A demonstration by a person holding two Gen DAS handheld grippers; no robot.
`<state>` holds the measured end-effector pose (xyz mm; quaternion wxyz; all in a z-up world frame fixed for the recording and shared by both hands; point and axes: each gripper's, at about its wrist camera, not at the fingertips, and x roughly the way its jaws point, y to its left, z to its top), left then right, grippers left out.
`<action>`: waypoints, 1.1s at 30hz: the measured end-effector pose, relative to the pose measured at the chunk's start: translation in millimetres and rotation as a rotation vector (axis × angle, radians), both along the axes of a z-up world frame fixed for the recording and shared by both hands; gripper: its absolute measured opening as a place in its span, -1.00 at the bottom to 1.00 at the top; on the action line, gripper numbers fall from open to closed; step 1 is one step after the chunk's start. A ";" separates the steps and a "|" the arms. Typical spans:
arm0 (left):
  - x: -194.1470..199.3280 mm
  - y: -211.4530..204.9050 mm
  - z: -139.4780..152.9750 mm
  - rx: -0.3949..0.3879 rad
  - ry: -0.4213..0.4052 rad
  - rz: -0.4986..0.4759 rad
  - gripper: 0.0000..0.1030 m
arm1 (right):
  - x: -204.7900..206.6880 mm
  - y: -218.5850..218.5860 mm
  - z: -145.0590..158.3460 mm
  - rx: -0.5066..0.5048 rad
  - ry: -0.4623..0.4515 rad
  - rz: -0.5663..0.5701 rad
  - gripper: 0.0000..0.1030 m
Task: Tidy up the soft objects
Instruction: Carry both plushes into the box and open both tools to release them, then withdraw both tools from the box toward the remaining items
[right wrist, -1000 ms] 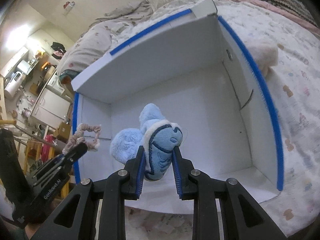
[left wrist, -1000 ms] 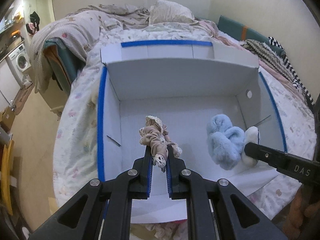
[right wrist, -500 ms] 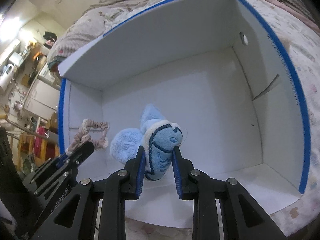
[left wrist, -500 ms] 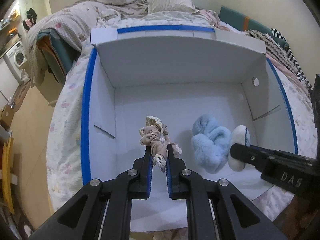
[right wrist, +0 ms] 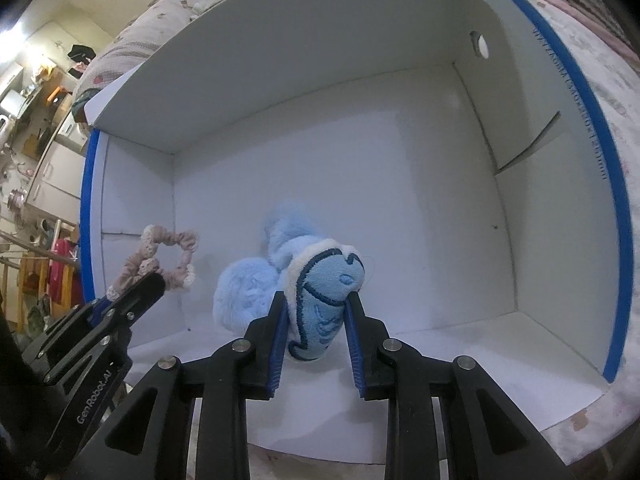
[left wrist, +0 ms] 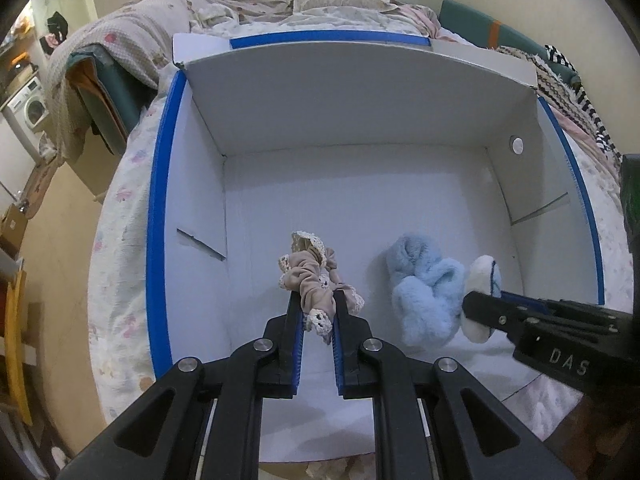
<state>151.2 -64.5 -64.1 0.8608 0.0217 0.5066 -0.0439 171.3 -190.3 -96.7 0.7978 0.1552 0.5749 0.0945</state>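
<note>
Since the earlier frame both grippers have been brought lower and closer to the white box (left wrist: pixel 188 184), whose blue-edged walls now fill far more of each view; the bedding around it has been pushed to the margins.

The left gripper (left wrist: pixel 316 312) is clenched on a beige lace-trimmed scrunchie (left wrist: pixel 310 276), and the right gripper (right wrist: pixel 316 304) is clamped on a light blue plush toy (right wrist: pixel 320 280) — both items are carried inside the box's opening, above its floor. Whether either one already touches the floor cannot be told.

The step in hand is judged to be the placing of both soft items into the box; the carry looks nearly finished and the release is not yet made. What the next move calls for is a little more lowering until the items rest on the floor, then an opening of the jaws and a straight withdrawal, so that fabric is not dragged back out on the pads.

The scrunchie is held by one end, its loop pointing forward past the fingertips towards the far wall — its long axis follows the fingers. The plush's embroidered part is pinched between the pads, and its fluffy bulk is extended away towards the left gripper, across the box, not along the right gripper's fingers.
</note>
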 end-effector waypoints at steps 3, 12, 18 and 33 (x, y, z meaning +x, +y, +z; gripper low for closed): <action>-0.6 0.7 0.5 0.001 -0.004 0.000 -0.76 | 1.5 -0.1 1.8 -0.021 -0.012 -0.010 -0.39; -1.7 1.4 5.4 -0.004 -0.006 -0.004 -0.49 | 1.6 0.6 15.9 -0.076 -0.065 -0.035 0.33; -9.7 4.8 21.2 -0.004 -0.063 0.009 0.21 | -0.6 -7.2 25.8 -0.016 -0.106 -0.071 0.56; -20.7 20.3 41.1 0.044 -0.099 0.087 0.37 | -22.4 -28.8 53.9 0.067 -0.255 -0.150 1.00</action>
